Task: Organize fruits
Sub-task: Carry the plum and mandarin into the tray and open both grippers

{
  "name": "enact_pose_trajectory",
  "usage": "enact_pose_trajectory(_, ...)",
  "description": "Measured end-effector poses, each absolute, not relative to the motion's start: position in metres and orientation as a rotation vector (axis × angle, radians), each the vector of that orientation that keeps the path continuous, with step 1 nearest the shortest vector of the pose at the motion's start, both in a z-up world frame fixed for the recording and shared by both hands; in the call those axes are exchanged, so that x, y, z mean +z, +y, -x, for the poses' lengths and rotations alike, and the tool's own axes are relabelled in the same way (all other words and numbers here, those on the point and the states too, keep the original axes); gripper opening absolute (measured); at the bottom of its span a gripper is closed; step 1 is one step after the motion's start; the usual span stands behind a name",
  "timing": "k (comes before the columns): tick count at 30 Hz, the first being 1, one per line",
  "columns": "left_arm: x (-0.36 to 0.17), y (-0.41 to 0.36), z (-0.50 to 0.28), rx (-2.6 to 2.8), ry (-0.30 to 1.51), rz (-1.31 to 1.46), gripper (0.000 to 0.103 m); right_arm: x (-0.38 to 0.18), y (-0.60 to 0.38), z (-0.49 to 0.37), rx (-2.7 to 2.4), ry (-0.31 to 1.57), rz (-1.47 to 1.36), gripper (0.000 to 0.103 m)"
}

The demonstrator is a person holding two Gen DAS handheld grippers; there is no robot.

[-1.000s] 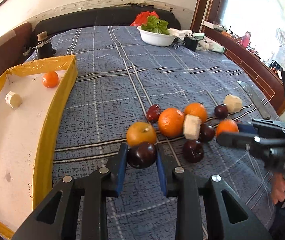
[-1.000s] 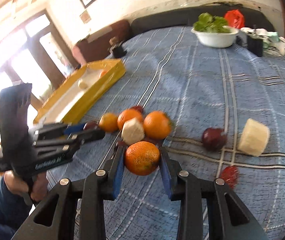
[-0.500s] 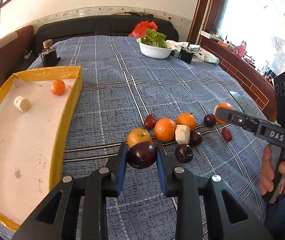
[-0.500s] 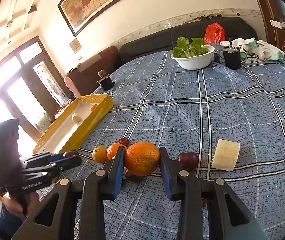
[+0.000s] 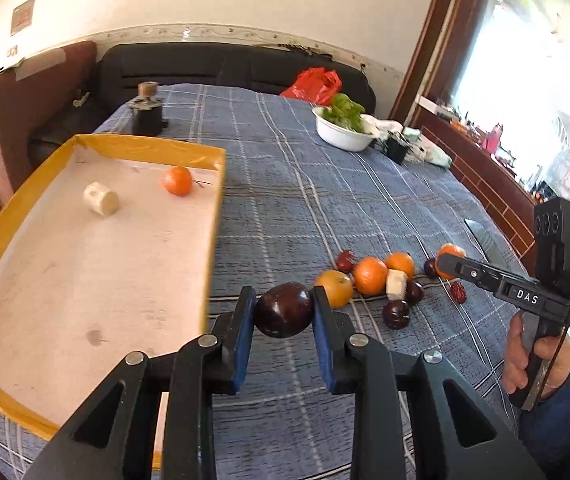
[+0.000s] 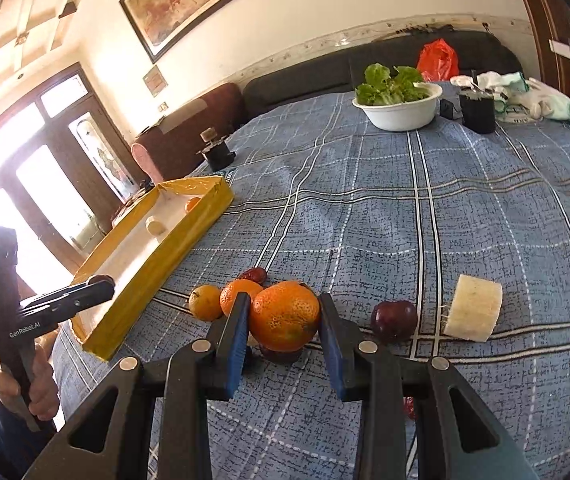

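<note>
Gripping a dark plum [image 5: 283, 310] between its blue pads, the left gripper [image 5: 283, 312] has lifted away from the fruit pile [image 5: 369, 280] and now sits closer to the yellow tray [image 5: 215, 216] than a second ago. The right gripper [image 6: 285, 316] stays clamped on an orange [image 6: 285, 316], raised above the blue checked cloth [image 6: 365, 208].

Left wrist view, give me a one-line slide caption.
Left gripper clamps a dark plum beside the yellow tray, loose fruit behind.
</note>
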State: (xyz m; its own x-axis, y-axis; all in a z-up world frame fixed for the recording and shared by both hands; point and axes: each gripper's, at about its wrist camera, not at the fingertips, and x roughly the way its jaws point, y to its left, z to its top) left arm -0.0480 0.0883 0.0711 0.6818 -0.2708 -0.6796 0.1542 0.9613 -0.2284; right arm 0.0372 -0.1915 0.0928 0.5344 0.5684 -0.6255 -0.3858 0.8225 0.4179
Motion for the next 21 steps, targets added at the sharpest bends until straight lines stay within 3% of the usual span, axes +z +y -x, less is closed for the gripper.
enact_pose_trajectory(10, 0.085, 0.157, 0.055, -0.154, 0.751, 0.207, 0.027, 0.129, -0.147, -0.016, 0.632, 0.861, -0.249, 0.037)
enact_pose_trajectory(21, 0.092, 0.207, 0.032, -0.112, 0.783, 0.215, 0.027, 0.152, -0.036, -0.036, 0.819, 0.926, -0.220, 0.037)
